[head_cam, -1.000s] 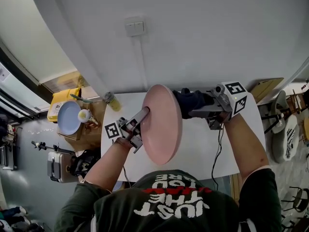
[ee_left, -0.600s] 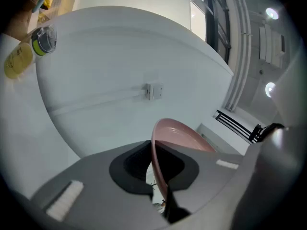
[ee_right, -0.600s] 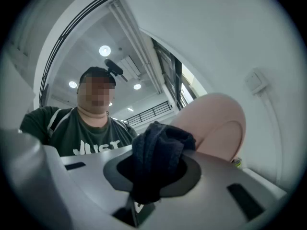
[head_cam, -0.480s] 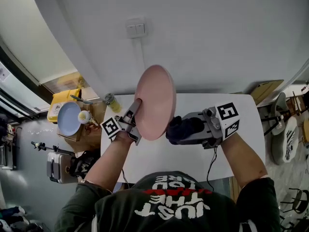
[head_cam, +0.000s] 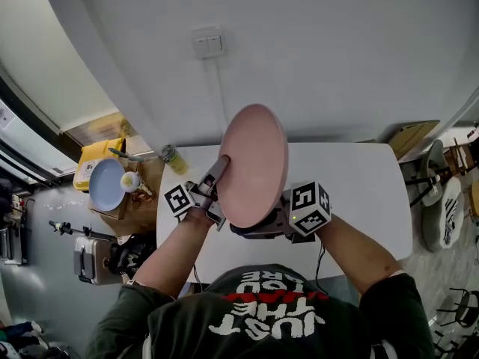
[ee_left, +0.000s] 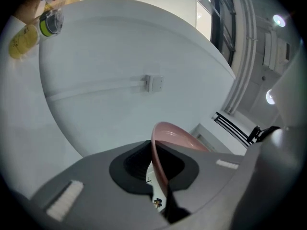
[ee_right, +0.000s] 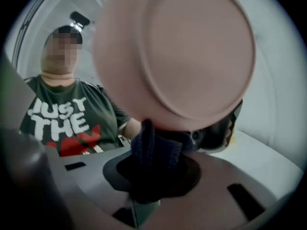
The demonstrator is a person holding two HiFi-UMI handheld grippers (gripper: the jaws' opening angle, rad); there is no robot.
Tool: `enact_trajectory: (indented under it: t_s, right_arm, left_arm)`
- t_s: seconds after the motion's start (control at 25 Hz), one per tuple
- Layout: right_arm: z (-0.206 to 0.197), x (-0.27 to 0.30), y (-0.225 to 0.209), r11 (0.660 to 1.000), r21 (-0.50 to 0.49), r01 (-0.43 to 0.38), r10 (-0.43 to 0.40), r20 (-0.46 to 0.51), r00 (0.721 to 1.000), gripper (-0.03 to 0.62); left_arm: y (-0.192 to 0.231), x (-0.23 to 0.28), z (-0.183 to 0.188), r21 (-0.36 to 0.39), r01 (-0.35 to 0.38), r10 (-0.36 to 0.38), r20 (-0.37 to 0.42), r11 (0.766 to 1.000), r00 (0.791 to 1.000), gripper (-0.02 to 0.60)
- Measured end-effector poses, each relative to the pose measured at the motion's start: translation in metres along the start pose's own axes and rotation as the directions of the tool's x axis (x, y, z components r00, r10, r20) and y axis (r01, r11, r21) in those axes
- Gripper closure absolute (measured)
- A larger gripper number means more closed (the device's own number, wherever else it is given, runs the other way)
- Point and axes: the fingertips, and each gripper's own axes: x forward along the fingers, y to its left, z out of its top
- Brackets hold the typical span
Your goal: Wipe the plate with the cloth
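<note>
A pink plate (head_cam: 254,167) is held up on edge above a white table (head_cam: 359,200), clear of its top. Its long axis runs from the person's side of the table up toward the far side, and it leans a little. The left gripper (head_cam: 221,169) has its jaws closed narrowly on the plate's rim. In the left gripper view the plate (ee_left: 165,140) appears edge-on as a thin curved line pinched between the jaws. The right gripper (head_cam: 254,229) has its jaws clamped on a dark navy cloth (ee_right: 153,159). Only the right gripper view shows the plate's underside (ee_right: 192,56) with its raised foot ring, and the cloth touching its lower rim. From the head view the cloth (head_cam: 241,231) is just a dark sliver under the plate.
</note>
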Motion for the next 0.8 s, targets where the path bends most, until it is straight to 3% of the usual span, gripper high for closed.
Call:
enact_trajectory:
  t_s: [0.08,0.2,0.36,0.52,0.64,0.8]
  right_arm:
    - [-0.017,-0.003,-0.016,0.999,0.020,0.048,-0.047,-0.021,0.999,0.520]
    - [-0.010,-0.041,-0.038,0.987,0.138,0.078,-0.103,0.182,0.978,0.520]
    - [0.032,-0.096,-0.063,0.971,0.235,0.034,-0.146,0.476,0.867,0.520]
    - [0.066,-0.111,-0.060,0.982,0.173,-0.074,-0.044,0.594,0.804,0.520]
    - [0.081,-0.119,-0.052,0.990,0.112,-0.090,0.003,0.608,0.794,0.520]
    - [0.098,-0.143,-0.046,0.996,0.060,-0.062,0.009,0.639,0.769,0.520]
  left_arm:
    - [-0.011,0.002,-0.008,0.007,0.041,-0.040,-0.036,0.999,0.999,0.563]
    - [-0.026,-0.002,-0.014,-0.027,0.101,-0.103,-0.068,0.994,0.992,0.563]
    - [-0.043,-0.001,-0.030,-0.072,0.174,-0.182,-0.119,0.982,0.976,0.563]
    - [-0.049,0.001,-0.058,-0.128,0.201,-0.222,-0.181,0.971,0.958,0.563]
    - [-0.049,0.002,-0.061,-0.145,0.202,-0.228,-0.190,0.969,0.955,0.563]
    - [-0.040,0.000,-0.058,-0.119,0.156,-0.179,-0.220,0.981,0.959,0.563]
